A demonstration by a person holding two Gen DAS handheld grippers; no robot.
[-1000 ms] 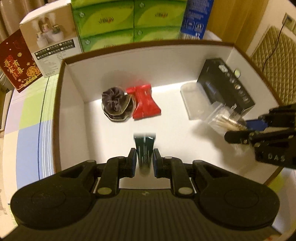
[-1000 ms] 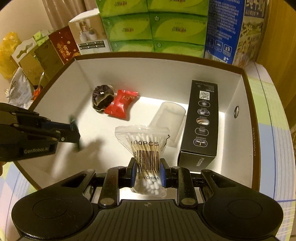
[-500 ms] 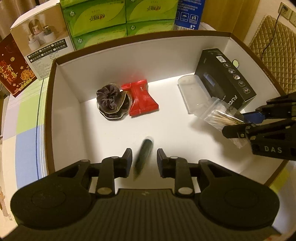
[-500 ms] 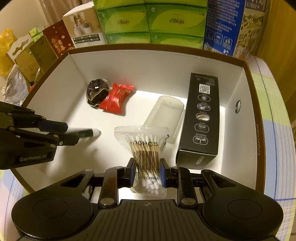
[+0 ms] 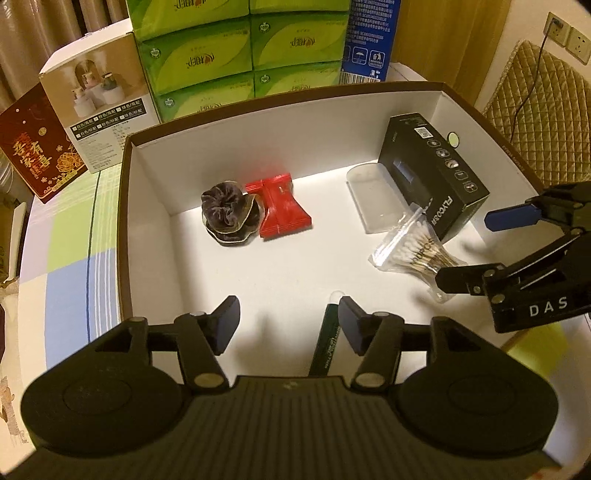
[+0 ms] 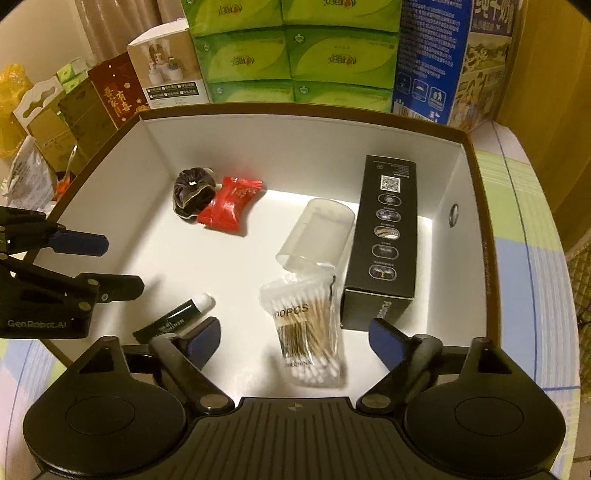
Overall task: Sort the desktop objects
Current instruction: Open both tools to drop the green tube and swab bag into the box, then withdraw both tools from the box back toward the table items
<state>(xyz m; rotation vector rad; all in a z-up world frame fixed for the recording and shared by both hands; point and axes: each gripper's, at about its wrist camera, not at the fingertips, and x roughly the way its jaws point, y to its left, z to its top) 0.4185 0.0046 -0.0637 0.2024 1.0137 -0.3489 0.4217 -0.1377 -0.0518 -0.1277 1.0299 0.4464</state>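
A brown-rimmed white box (image 5: 147, 229) (image 6: 476, 236) holds the sorted items. My left gripper (image 5: 288, 325) is open over its near edge; a dark green tube (image 5: 327, 343) (image 6: 173, 319) lies on the box floor by its right finger. My right gripper (image 6: 295, 343) is open above a bag of cotton swabs (image 6: 306, 328) (image 5: 417, 251) lying on the box floor. A dark scrunchie (image 5: 229, 210), a red packet (image 5: 280, 210), a clear plastic case (image 5: 376, 199) and a black carton (image 5: 432, 173) also lie inside.
Green tissue packs (image 5: 240, 51), a blue pack (image 5: 369, 33), a white product box (image 5: 96, 99) and a red gift box (image 5: 33, 147) stand behind the box. A checked cloth (image 5: 66, 240) covers the table. A quilted chair back (image 5: 539, 110) is at the right.
Both grippers opened and pulled back. The left let go of the green tube, which now lies on the box floor. The right let go of the cotton swab bag, now lying in the box.
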